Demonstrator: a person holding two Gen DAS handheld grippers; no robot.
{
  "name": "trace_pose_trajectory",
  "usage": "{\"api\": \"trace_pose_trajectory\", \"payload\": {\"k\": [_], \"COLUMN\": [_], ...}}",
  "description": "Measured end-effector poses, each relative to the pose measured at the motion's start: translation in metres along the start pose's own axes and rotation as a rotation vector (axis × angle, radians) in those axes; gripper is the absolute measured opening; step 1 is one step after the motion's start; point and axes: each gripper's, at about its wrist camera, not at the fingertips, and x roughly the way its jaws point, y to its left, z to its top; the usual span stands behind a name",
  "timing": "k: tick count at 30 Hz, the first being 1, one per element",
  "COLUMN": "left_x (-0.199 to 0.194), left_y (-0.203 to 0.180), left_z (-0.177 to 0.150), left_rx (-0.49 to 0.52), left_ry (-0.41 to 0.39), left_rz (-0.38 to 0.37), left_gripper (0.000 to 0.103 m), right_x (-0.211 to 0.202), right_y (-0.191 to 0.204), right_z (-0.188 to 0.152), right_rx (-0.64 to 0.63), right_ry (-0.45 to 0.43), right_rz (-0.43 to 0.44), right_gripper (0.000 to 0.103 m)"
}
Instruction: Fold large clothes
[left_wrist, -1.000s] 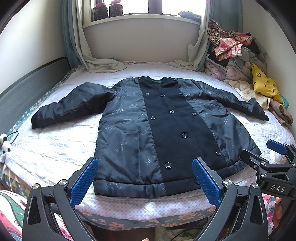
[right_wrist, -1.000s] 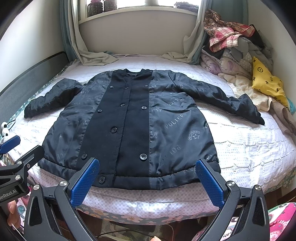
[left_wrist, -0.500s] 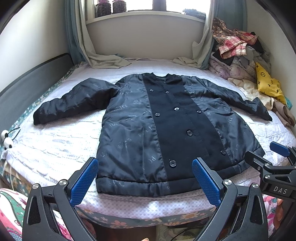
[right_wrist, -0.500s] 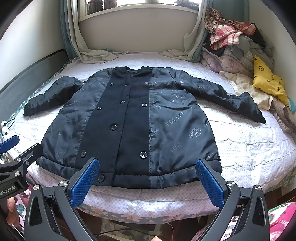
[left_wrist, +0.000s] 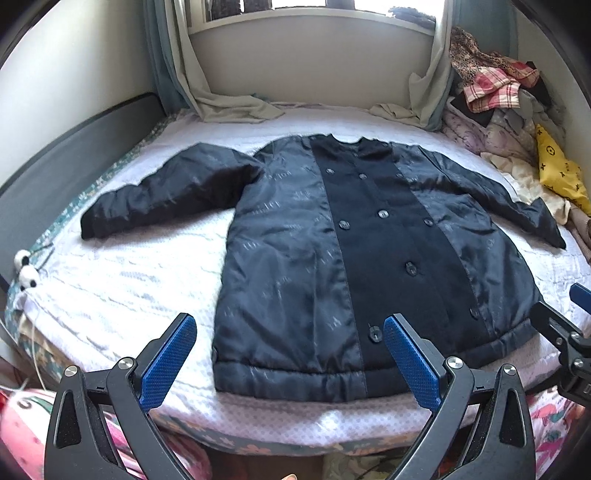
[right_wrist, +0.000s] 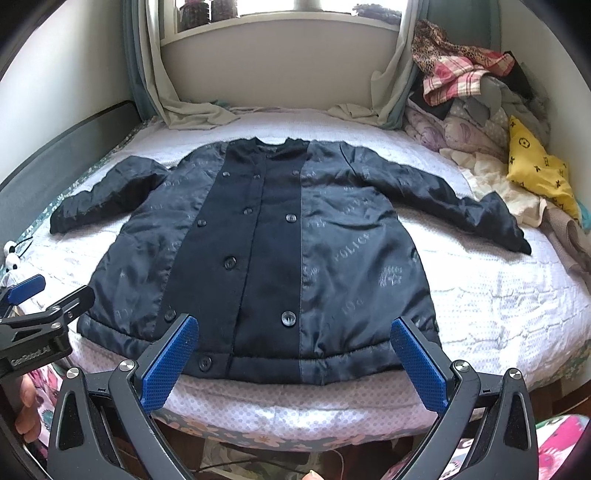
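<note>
A dark navy padded coat (left_wrist: 332, 258) with a black buttoned front panel lies flat and face up on the bed, both sleeves spread out; it also shows in the right wrist view (right_wrist: 280, 251). My left gripper (left_wrist: 290, 354) is open and empty, hovering just before the coat's hem on its left half. My right gripper (right_wrist: 295, 358) is open and empty, hovering just before the hem on its right half. The right gripper's finger shows at the right edge of the left wrist view (left_wrist: 561, 328).
The bed (left_wrist: 122, 280) has a white textured cover. A heap of clothes (right_wrist: 480, 96) and a yellow cushion (right_wrist: 539, 173) lie at the far right. Curtains (left_wrist: 221, 103) drape onto the bed's far end. A grey bed frame (left_wrist: 66, 158) runs along the left.
Both grippers have moved forward and closer to the coat's hem, which now looks larger. The coat has not moved. Both grippers stay open.
</note>
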Motion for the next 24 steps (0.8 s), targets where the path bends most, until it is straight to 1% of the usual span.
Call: {"api": "trace_pose_trajectory", "payload": {"k": [10, 14, 19, 24], "left_x": [0.014, 0.021, 0.034, 0.050], "left_y": [0.014, 0.020, 0.027, 0.033], "left_z": [0.037, 0.057, 0.081, 0.103], "left_rx": [-0.030, -0.035, -0.031, -0.027], "left_ry": [-0.015, -0.034, -0.058, -0.064], "left_rz": [0.034, 0.050, 0.090, 0.122], "left_gripper": [0.102, 0.102, 0.102, 0.102], "right_x": [0.008, 0.015, 0.028, 0.051], "right_y": [-0.001, 0.003, 0.007, 0.005], "right_z": [0.040, 0.067, 0.106, 0.142], "right_rx": [-0.024, -0.050, -0.089, -0.085], "right_ry": [-0.001, -0.021, -0.082, -0.104], "right_rz": [0.020, 0.031, 0.013, 0.054], "right_gripper": [0.103, 0.103, 0.103, 0.103]}}
